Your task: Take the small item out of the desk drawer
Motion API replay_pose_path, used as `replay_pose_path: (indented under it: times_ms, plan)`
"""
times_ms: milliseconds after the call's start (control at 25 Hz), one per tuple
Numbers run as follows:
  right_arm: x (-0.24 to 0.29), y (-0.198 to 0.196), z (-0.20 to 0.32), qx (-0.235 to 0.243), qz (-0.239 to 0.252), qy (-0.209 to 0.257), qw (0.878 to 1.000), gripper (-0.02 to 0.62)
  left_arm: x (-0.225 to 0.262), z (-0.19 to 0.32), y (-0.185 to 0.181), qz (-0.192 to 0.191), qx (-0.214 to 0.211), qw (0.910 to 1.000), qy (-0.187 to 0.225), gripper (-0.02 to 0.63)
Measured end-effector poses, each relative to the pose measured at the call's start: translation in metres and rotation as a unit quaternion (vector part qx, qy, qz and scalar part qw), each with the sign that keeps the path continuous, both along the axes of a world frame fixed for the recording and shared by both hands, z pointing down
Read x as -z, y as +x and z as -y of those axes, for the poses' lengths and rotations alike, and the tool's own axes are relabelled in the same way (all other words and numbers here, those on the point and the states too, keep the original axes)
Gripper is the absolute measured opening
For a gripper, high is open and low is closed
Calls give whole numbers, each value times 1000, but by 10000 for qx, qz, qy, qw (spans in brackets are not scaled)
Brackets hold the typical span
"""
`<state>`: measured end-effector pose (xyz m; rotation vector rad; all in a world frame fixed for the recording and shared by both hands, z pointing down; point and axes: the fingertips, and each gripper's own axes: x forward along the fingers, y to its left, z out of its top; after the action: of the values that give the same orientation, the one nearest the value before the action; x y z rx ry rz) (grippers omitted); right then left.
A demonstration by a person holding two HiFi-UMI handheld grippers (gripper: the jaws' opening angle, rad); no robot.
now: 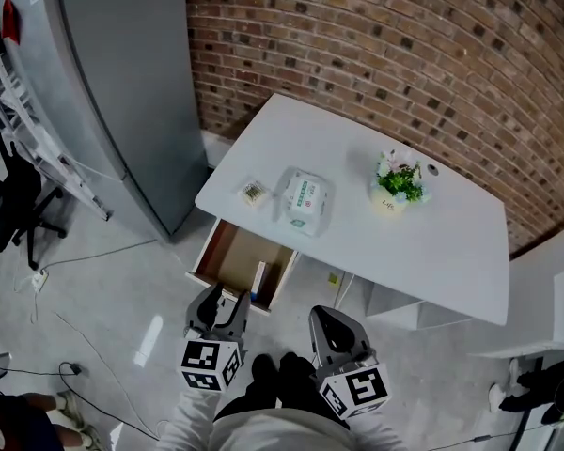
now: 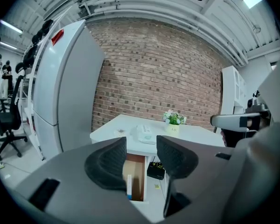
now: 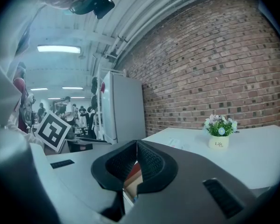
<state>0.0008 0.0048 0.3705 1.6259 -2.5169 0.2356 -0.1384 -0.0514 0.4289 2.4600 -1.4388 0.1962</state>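
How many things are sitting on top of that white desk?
3: a small packet near the left corner, a white pack beside it, a potted plant toward the brick wall. The round spot behind the plant looks like a desk hole.

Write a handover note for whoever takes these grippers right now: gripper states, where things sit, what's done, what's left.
Left gripper: open and empty, held in front of the open drawer.
Right gripper: shut, nothing between its jaws, held beside the left one.
Wooden-lined desk drawer: pulled out under the left end of the white desk.
Small item: a slim white-and-blue box stands on edge along the drawer's right side, untouched.
Done: drawer is open.
Left: reach in with the open gripper, close on the box, lift it out.
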Motion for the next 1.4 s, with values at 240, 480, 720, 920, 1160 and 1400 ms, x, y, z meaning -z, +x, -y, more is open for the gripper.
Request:
replay_pose_path:
  times_ms: [240, 480, 720, 920, 1160, 1400]
  plan:
    - [-4, 16, 21, -153, -11, 7, 9999, 28, -22, 19, 13, 128, -102, 9995, -270, 207]
    - [-9, 24, 51, -138, 52, 2, 9999, 28, -49, 46, 25, 343, -143, 9980, -509, 207]
    - [-18, 38, 75, -110, 110, -110, 9998, 28, -85, 69, 44, 616, -224, 9942, -856, 207]
    - [-27, 51, 95, -107, 141, -231, 9996, 28, -115, 89, 55, 808, -242, 9898, -1149, 207]
    - [-42, 63, 118, -101, 166, -409, 9990, 28, -148, 109, 66, 950, -254, 9841, -1476, 207]
    - [-54, 66, 138, -36, 151, -556, 9983, 28, -181, 125, 71, 1095, -254, 9776, -1777, 207]
